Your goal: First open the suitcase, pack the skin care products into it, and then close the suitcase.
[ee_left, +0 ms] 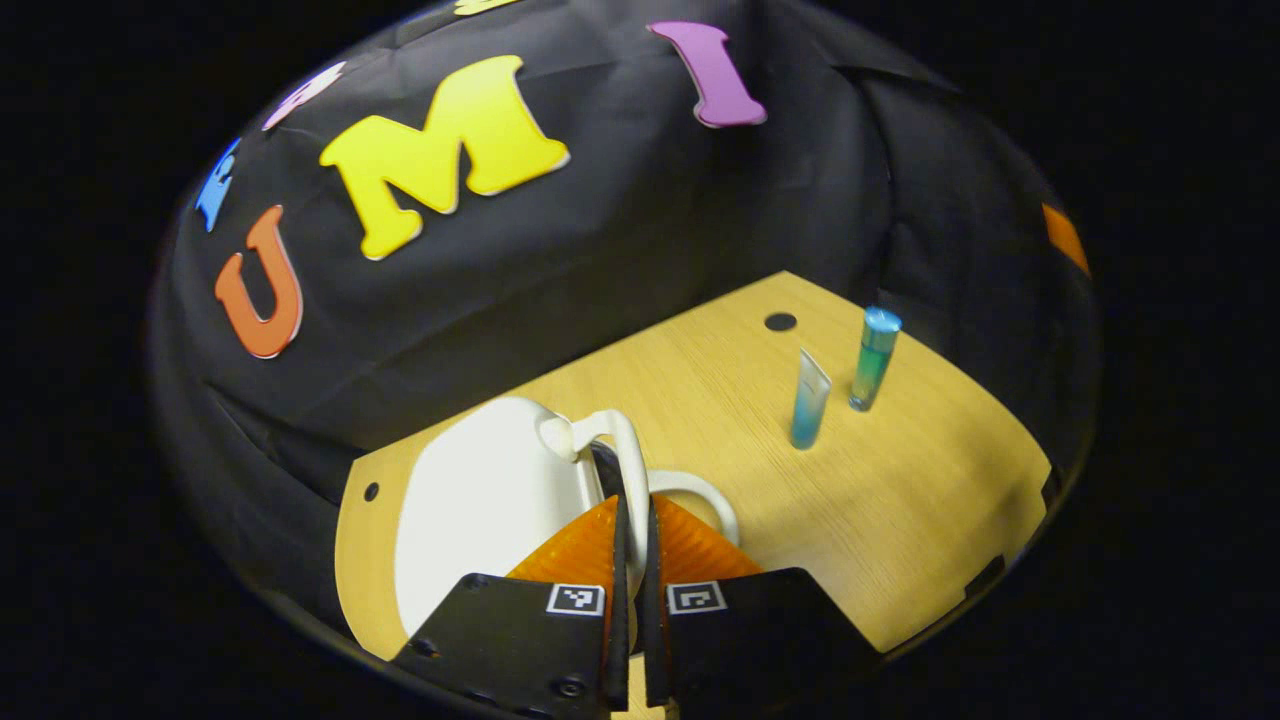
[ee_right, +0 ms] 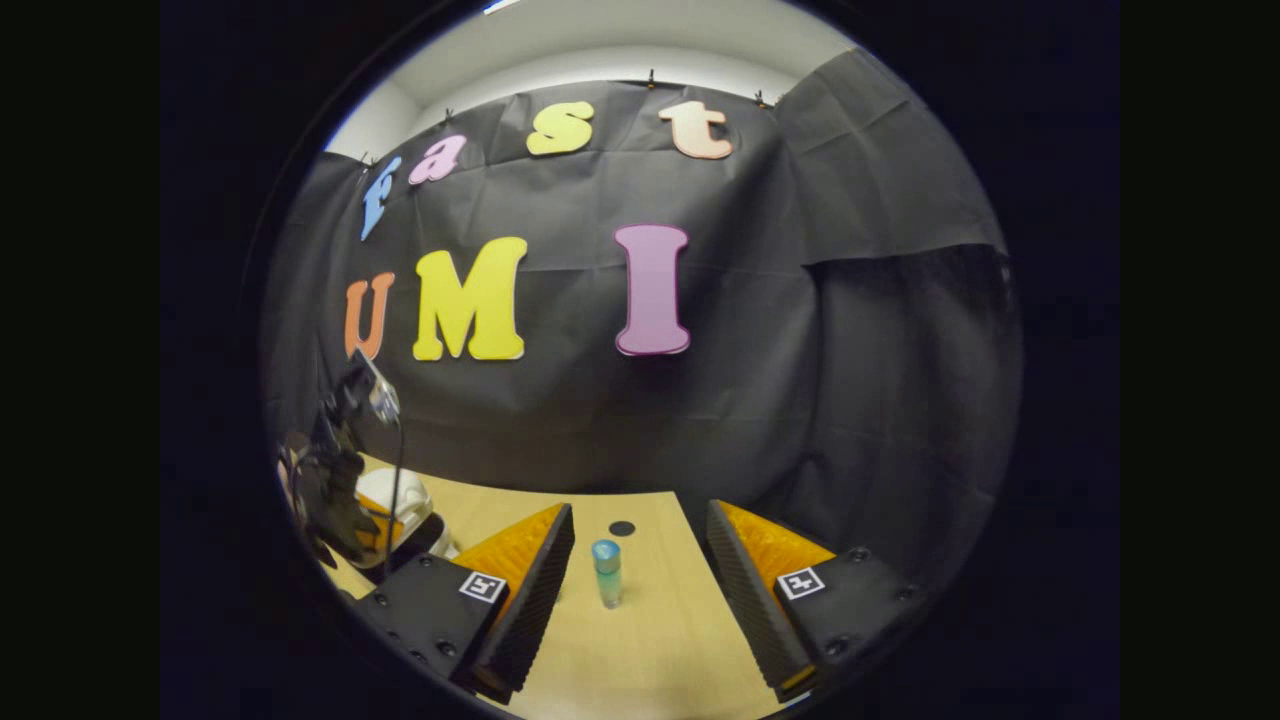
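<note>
Suitcase [ee_left: 480, 500] handle sits pinched between left tongs [ee_left: 632, 520] fingers.

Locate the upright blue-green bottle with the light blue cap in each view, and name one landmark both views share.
Left gripper view: the blue-green bottle stands at right, on the wooden table, beside a blue tube.
Right gripper view: the bottle stands low in the centre, beyond and between the open fingers of the right gripper.
Shared landmark: the dark round hole in the tabletop behind it.
</note>
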A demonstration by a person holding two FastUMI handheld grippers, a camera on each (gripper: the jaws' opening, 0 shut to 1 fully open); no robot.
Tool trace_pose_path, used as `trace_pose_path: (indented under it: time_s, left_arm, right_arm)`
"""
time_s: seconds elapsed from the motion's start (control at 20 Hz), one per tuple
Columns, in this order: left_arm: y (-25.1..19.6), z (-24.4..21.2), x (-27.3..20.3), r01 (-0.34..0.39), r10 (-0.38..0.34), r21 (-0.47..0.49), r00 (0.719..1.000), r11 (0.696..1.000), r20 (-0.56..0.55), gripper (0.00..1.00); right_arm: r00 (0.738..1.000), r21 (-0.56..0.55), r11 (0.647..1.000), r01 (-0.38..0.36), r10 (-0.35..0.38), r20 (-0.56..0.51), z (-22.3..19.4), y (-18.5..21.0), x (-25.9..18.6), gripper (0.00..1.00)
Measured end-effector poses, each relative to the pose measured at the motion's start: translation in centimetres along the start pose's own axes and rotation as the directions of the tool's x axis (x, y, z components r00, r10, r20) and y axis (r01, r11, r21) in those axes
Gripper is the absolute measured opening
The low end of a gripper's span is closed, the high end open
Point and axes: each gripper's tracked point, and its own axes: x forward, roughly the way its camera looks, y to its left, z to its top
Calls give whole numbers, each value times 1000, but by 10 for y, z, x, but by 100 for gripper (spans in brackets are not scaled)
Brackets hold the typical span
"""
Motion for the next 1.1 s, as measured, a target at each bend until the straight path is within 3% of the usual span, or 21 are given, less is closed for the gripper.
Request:
trace_pose_path:
  time_s: [0.3,0.4,0.5,0.7,0.8,0.95,1.1]
  left_arm:
    - [136,24,-51,-7,49,-229,982,973,181,7]
    - [197,13,-55,-74,133,-261,968,962,214,7]
    - [271,0,-53,-190,253,-271,942,944,222,7]
    - [375,-75,-28,-345,410,-366,905,864,112,7]
    - [399,-124,-5,-362,417,-449,909,817,25,7]
    - [403,-179,40,-332,358,-561,931,759,-67,8]
    - [397,-223,78,-312,289,-616,947,723,-140,12]
  right_arm:
    - [994,-8,994,-110,110,24,21,70,10,80]
    - [990,-15,990,-139,140,10,20,92,10,80]
    - [987,-31,987,-161,161,2,20,109,7,80]
    - [982,-100,977,-188,186,-28,12,138,0,80]
    - [982,-132,974,-186,181,-47,7,144,-2,78]
    - [983,-167,970,-175,162,-86,-5,148,-4,79]
    - [981,-181,970,-162,139,-136,-17,149,-3,79]
